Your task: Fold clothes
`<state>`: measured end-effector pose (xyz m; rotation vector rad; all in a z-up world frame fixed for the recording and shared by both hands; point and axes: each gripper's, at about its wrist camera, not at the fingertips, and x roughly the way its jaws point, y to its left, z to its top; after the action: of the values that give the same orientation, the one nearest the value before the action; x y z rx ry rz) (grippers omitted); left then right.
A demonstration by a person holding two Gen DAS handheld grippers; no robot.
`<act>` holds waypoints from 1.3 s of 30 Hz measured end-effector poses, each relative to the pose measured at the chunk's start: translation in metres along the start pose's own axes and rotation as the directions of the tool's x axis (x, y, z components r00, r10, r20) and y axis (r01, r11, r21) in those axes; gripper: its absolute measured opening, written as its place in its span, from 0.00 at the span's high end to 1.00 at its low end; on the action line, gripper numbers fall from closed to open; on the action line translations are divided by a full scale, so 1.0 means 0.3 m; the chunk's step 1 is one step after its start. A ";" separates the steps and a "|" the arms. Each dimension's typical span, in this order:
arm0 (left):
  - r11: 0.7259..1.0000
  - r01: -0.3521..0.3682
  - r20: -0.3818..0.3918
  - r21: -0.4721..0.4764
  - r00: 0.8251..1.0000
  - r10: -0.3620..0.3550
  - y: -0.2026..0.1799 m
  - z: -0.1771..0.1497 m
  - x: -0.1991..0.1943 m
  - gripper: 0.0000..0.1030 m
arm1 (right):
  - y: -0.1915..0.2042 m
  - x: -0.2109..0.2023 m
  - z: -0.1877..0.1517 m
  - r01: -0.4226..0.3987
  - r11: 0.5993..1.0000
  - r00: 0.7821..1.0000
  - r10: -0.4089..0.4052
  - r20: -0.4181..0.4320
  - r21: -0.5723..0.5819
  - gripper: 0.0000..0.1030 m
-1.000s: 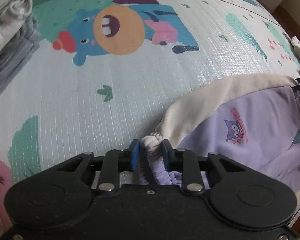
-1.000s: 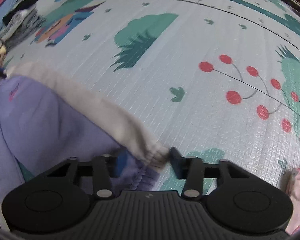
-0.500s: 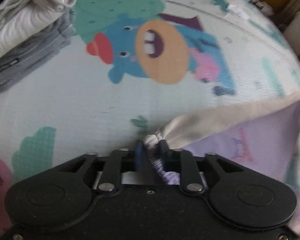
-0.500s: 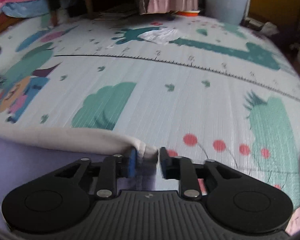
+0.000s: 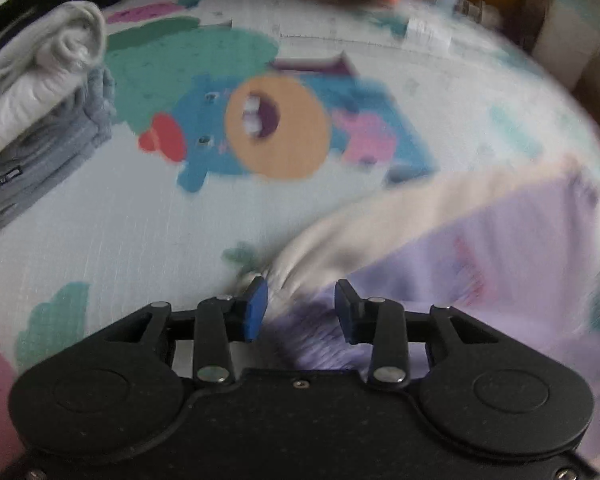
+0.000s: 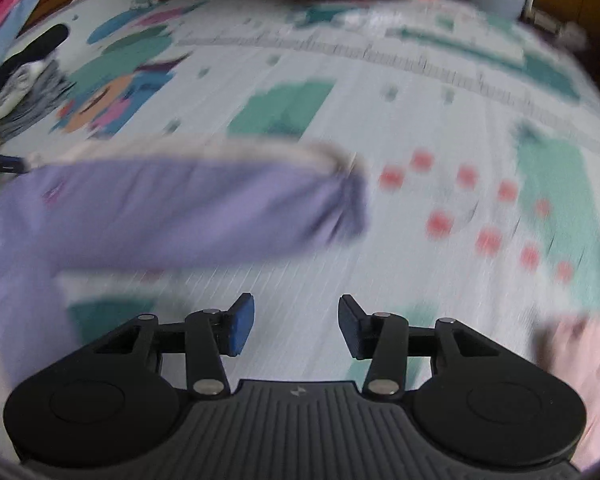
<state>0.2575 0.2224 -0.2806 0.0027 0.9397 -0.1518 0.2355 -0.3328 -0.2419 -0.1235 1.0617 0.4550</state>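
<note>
Two opening tongs, left (image 5: 300, 308) seemingly astride purple garment (image 5: 520, 248) hem.

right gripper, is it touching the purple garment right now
Apart. In the right wrist view the right gripper has its jaws opening with only play mat between them; the purple garment lies beyond the fingertips.

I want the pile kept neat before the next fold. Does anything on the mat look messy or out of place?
Only slightly: on the folded stack at the mat's left edge, the top white garment curls into a loose roll rather than lying flat.
</note>
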 end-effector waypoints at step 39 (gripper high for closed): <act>0.877 0.048 -0.104 -0.479 0.988 -0.110 0.084 -0.421 -0.344 0.62 | 0.161 -0.184 -0.609 -0.089 0.983 0.994 0.098 -0.053 0.158 0.56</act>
<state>0.0994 0.2694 -0.2740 -0.4890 1.0873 0.0083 0.0444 -0.3630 -0.2780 0.0517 1.1625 0.4533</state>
